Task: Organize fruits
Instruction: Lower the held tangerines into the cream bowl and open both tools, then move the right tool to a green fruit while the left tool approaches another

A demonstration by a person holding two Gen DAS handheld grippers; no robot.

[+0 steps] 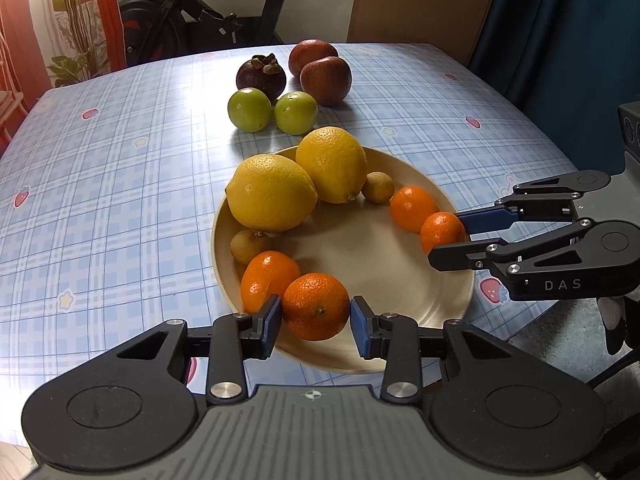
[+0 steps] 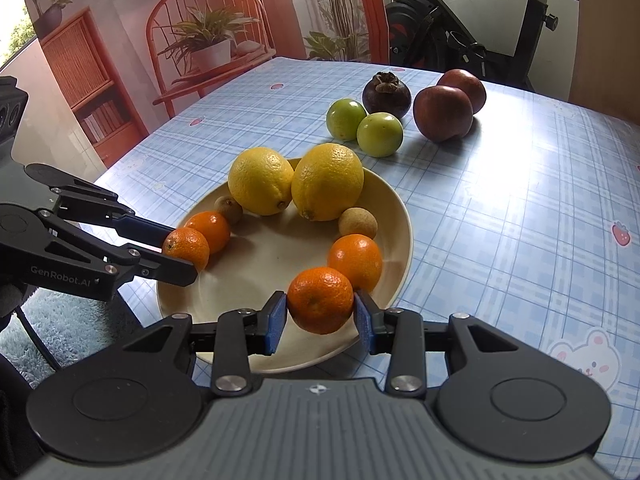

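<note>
A cream plate [image 1: 360, 252] [image 2: 256, 276] holds two lemons [image 1: 272, 192], two small brown fruits [image 1: 378, 187] and several small oranges. My left gripper [image 1: 316, 316] [image 2: 180, 256] is at the plate's near left rim, its blue pads pressed on both sides of an orange [image 1: 316, 304] [image 2: 188, 246]. My right gripper [image 1: 446, 238] [image 2: 320, 312] reaches in from the opposite rim, shut on another orange [image 1: 442, 230] [image 2: 320, 298]. Beside each held orange lies a free one [image 1: 268, 276] [image 2: 356, 260]. Both held oranges sit low at the plate's surface.
Beyond the plate on the blue checked tablecloth [image 1: 120, 184] lie two green fruits [image 1: 250, 109], a dark mangosteen [image 1: 261, 74] and two red apples [image 1: 326, 80]. Past the table's far edge are an exercise bike [image 1: 180, 20], a chair [image 2: 208, 32] and plants.
</note>
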